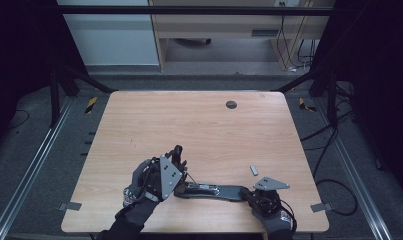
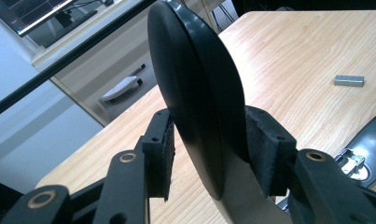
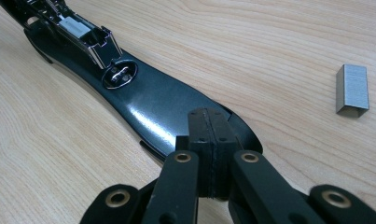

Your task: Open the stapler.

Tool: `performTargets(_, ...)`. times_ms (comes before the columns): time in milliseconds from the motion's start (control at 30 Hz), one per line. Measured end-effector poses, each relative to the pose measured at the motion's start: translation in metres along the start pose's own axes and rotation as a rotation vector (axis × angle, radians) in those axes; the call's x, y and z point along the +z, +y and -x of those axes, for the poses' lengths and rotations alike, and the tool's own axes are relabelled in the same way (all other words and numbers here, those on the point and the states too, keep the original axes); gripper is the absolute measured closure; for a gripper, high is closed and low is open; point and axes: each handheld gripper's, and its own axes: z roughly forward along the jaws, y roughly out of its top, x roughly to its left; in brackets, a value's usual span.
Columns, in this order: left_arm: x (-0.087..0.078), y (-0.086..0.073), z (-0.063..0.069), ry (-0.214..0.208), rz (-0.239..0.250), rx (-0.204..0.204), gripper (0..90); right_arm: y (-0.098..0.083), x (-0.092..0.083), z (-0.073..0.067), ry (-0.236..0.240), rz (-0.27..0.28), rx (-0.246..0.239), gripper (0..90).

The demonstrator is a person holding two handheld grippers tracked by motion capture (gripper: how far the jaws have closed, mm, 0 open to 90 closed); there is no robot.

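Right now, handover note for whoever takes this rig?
Left gripper: jaws around the raised stapler lid, pads at both faces; grip looks light.
Right gripper: jaws shut, tips on the end of the stapler base, apparently pinning it to the table.
Staple strip: loose on the table beside the base.
Done: stapler opened, staple channel exposed.
Left, likely: load the strip, close the lid.

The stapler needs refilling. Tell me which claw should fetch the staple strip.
Right. The staple strip lies on the table just beside the right claw, whose jaws are shut empty, resting on the stapler base. The left claw is busy gripping the raised stapler cover.
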Motion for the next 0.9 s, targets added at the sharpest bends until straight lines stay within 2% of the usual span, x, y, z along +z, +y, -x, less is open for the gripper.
performTargets(900, -0.007, -0.015, -0.017, 0.007, 0.006, -0.085, 53.5, 0.000, 0.000, 0.001, 0.006, 0.002, 0.008, 90.0)
